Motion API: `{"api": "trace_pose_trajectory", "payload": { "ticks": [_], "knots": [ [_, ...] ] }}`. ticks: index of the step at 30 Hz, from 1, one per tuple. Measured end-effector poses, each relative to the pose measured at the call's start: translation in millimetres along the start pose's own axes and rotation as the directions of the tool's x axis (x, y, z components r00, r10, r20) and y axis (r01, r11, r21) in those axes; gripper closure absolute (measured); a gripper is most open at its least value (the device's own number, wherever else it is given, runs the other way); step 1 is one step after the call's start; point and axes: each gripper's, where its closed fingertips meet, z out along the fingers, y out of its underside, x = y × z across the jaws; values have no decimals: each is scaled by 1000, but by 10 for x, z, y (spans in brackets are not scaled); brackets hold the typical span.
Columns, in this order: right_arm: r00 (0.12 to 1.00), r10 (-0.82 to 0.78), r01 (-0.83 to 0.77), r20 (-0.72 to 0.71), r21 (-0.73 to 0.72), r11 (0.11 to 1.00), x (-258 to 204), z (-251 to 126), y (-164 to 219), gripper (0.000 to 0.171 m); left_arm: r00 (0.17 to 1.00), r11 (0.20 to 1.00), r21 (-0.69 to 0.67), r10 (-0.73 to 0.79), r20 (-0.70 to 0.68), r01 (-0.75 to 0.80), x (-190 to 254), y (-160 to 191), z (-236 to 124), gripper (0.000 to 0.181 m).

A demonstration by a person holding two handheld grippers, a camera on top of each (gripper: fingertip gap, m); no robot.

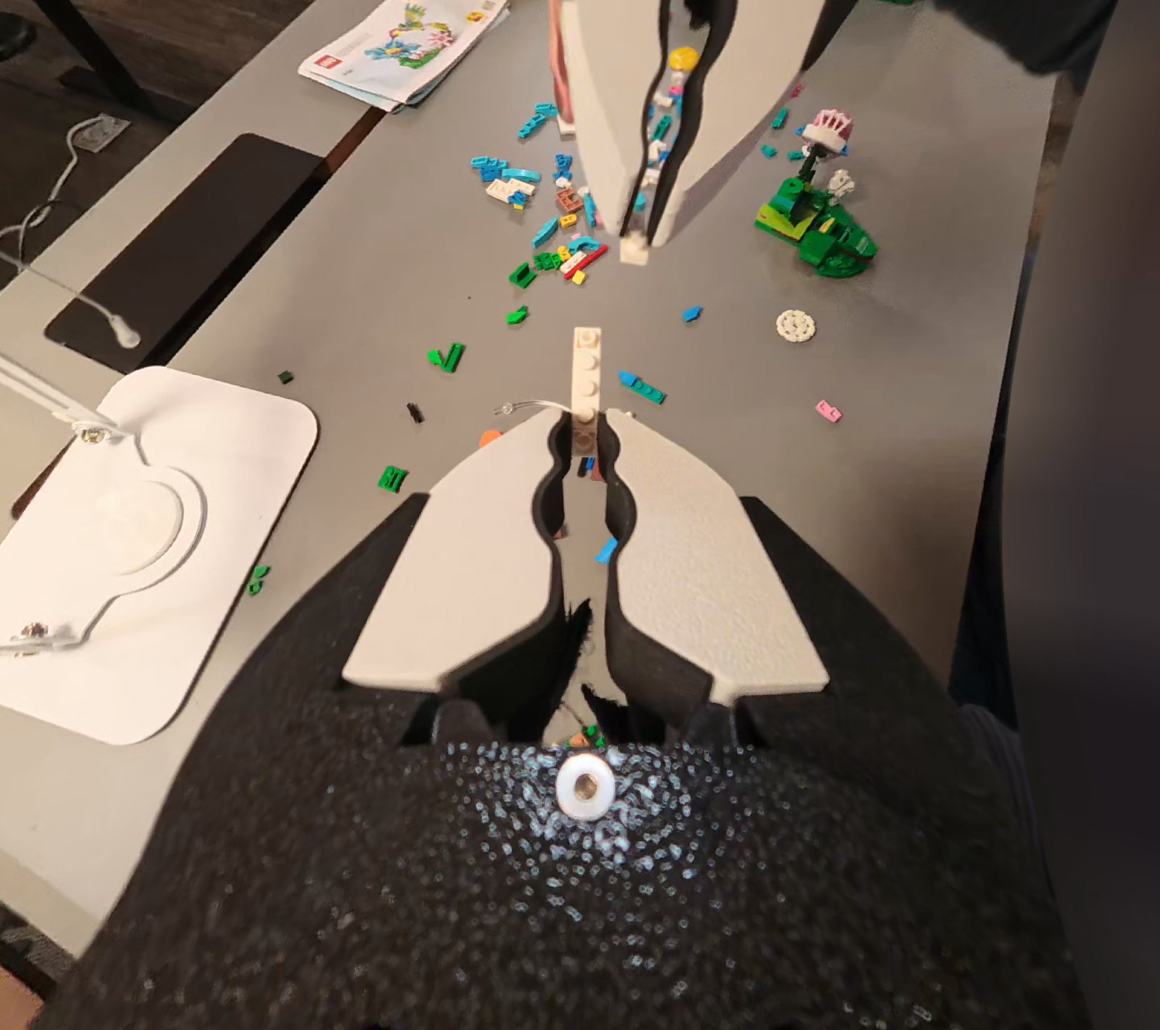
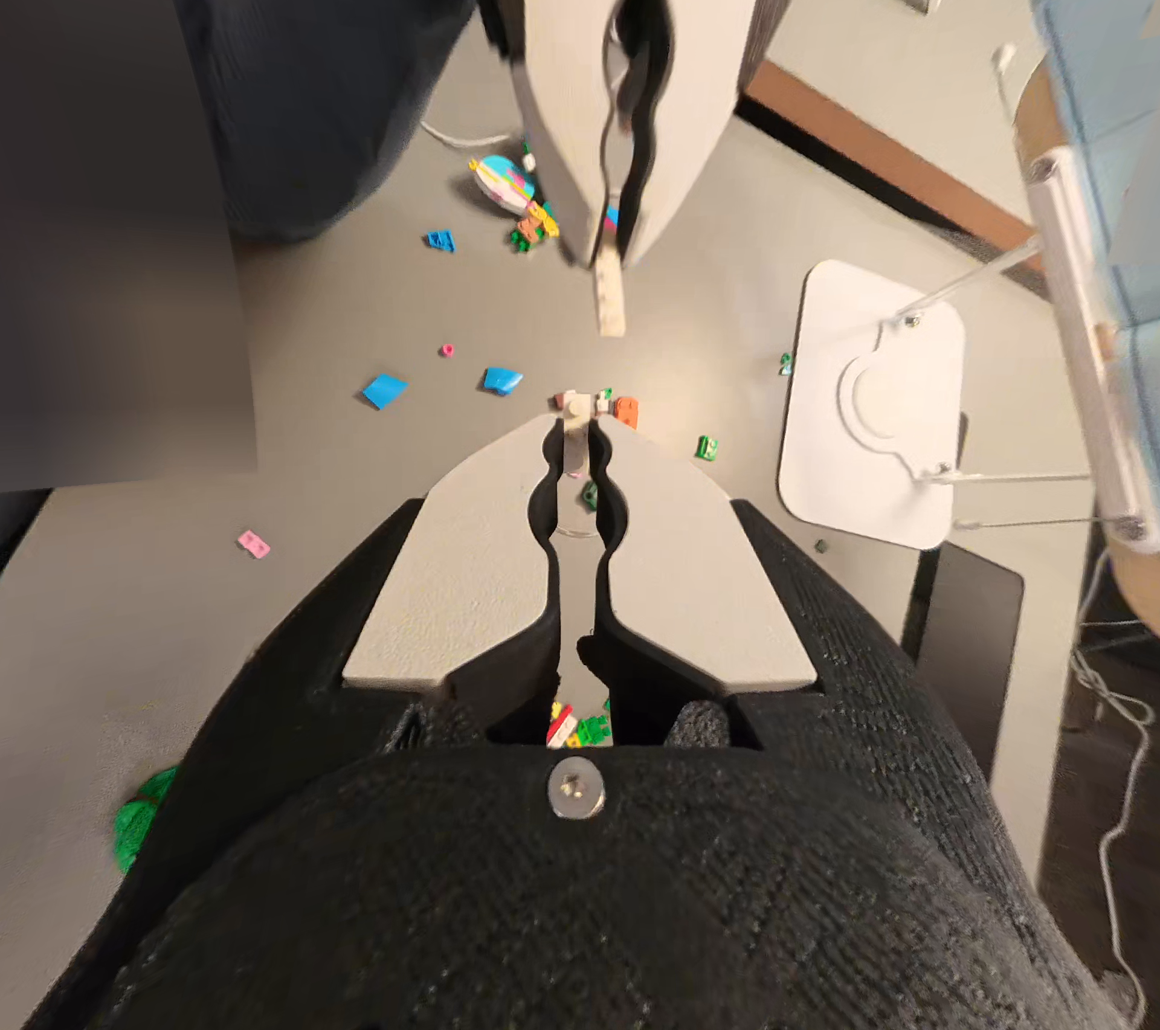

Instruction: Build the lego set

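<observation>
Both tools were clenched above the grey counter (image 1: 389, 259): our left tool (image 1: 587, 422) gripped a long white studded plate (image 1: 586, 366) by its near end, studs exposed, while our right tool (image 2: 576, 422) pinched a small white piece (image 2: 574, 407), seemingly for joining.

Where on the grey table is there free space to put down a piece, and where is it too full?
Bare grey surface lies between the white plate and the green pieces, and between the booklet and the loose-brick pile. It is crowded around that pile and near the green flower model.
</observation>
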Motion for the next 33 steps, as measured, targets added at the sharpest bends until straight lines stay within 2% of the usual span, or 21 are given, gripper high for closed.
{"api": "trace_pose_trajectory", "payload": {
  "ticks": [7, 18, 33],
  "knots": [
    [999, -44, 46, 15, -123, 991, 39, 42, -174, 165, 999, 999, 6, 41, -32, -41, 83, -60, 41, 174],
    [999, -28, 33, 44, -135, 990, 65, 99, -325, 165, 999, 999, 34, 25, -44, -23, 59, -63, 7, 174],
    [996, -9, 30, 88, -240, 970, 45, 241, -237, 165, 998, 999, 17, 42, -45, -42, 82, -68, 40, 174]
  ]
}}
